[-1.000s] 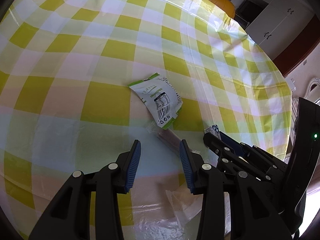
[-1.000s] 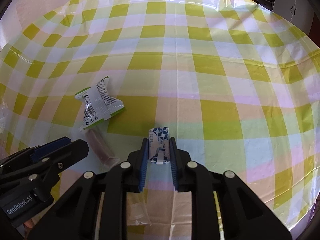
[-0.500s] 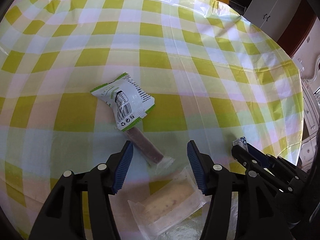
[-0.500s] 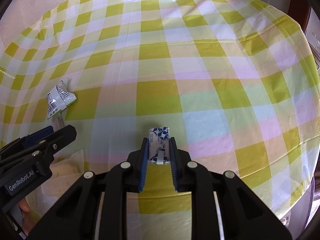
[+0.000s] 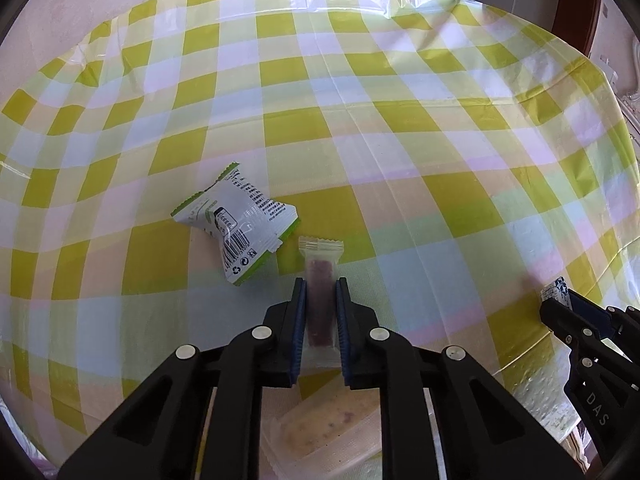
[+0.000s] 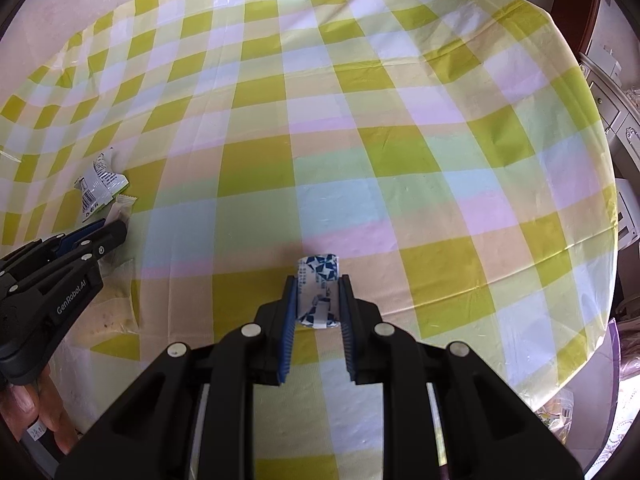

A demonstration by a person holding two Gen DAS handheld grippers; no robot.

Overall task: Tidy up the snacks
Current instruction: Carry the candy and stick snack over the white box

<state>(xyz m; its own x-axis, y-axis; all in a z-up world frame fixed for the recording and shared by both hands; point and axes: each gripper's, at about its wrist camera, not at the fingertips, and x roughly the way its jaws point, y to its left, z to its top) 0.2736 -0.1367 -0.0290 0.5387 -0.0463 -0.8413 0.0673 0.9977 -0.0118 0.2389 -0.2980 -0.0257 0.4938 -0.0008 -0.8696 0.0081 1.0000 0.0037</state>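
While the left wrist view looked down on the checked surface (image 5: 400, 128), the left gripper (image 5: 320, 300) had just been closing its jaws, and they now pinched a clear-wrapped reddish bar (image 5: 319, 300) lengthwise, its crimped far end sticking out past the tips. A green-and-white packet (image 5: 236, 226) lay just to the left of that bar, near but apart from it, and a pale snack in a clear bag (image 5: 332, 428) lay below the jaws at the near edge. At the right edge the right gripper (image 5: 554, 300) showed with a bit of blue-patterned wrapper at its tip. From the right wrist view, the right gripper's jaws were narrow and clamped on a small blue-and-white wrapped sweet (image 6: 319, 296), held clear of the cloth, while the left gripper (image 6: 116, 224) sat at the far left beside the green-and-white packet. The risk, as I judge it, was the slick film: the bar could slide out on a lift, or its wrapper could crumple. Both hands working close together could also knock the loose packet or the bagged snack toward the near edge.
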